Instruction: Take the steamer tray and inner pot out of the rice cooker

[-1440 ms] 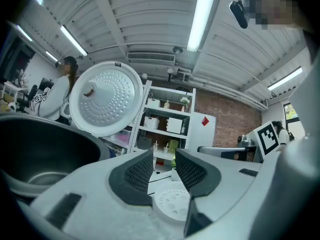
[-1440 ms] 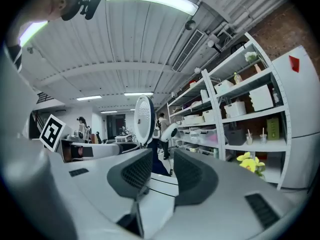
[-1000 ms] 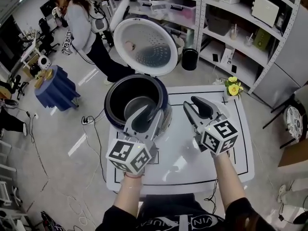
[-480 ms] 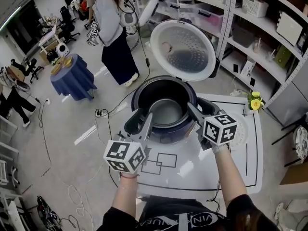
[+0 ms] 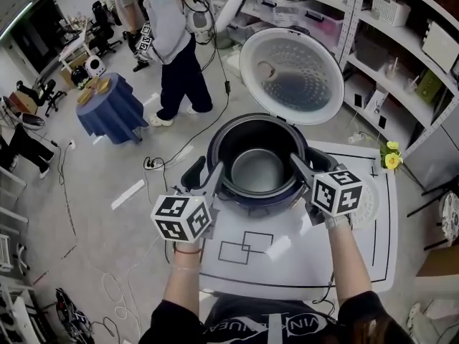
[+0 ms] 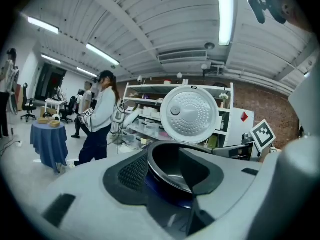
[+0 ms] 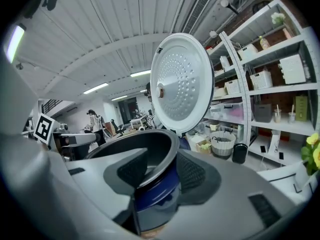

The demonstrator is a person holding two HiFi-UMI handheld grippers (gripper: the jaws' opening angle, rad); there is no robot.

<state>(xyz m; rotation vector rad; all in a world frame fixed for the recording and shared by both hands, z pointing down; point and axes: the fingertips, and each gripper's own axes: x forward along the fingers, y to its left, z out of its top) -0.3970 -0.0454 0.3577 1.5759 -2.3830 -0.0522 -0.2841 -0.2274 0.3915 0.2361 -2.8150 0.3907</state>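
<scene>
Left tool (image 5: 204, 175) and right tool (image 5: 313, 165) stand released, jaws just opened, each straddling the rim of the rice cooker (image 5: 251, 199); the inner pot (image 5: 258, 170) sits inside, between them. Clenching here may catch the cooker wall instead of the pot lip, tipping the cooker.

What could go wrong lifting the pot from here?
1. The left gripper and right gripper have just been opening their jaws; the pot rim runs between them ungripped, and a thin-rim clamp may slip or tilt.
2. The navy cooker wall also sits between the right jaws; they may grab it too.
3. The open lid stands behind the lift path.
</scene>
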